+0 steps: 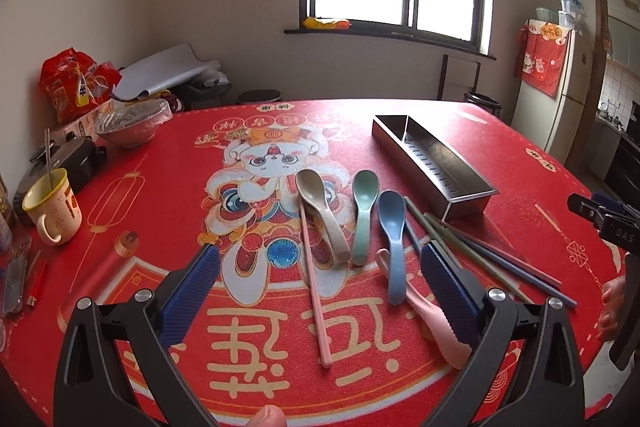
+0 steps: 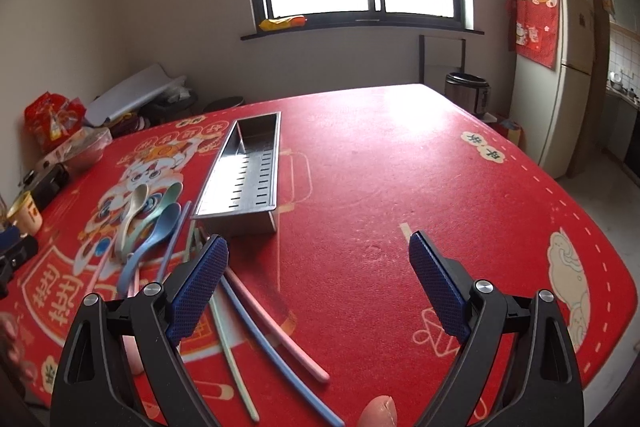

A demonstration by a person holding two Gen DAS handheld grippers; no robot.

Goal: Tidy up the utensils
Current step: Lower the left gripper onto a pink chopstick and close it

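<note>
Left tongs [image 1: 320,275] released | right tongs [image 2: 318,267] released | spoons [image 1: 362,215] beside steel tray [image 1: 460,163]

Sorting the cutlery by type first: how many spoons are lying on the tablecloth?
4, all left of the metal tray: beige spoon leftmost, green spoon, blue spoon, and pink spoon nearest, partly under the blue one and the left gripper.

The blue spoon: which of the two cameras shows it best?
The left wrist view: the blue spoon lies whole, bowl to handle, between the open fingers. In the right wrist view the same spoon sits small near the left edge, crowded among other spoons.
</note>
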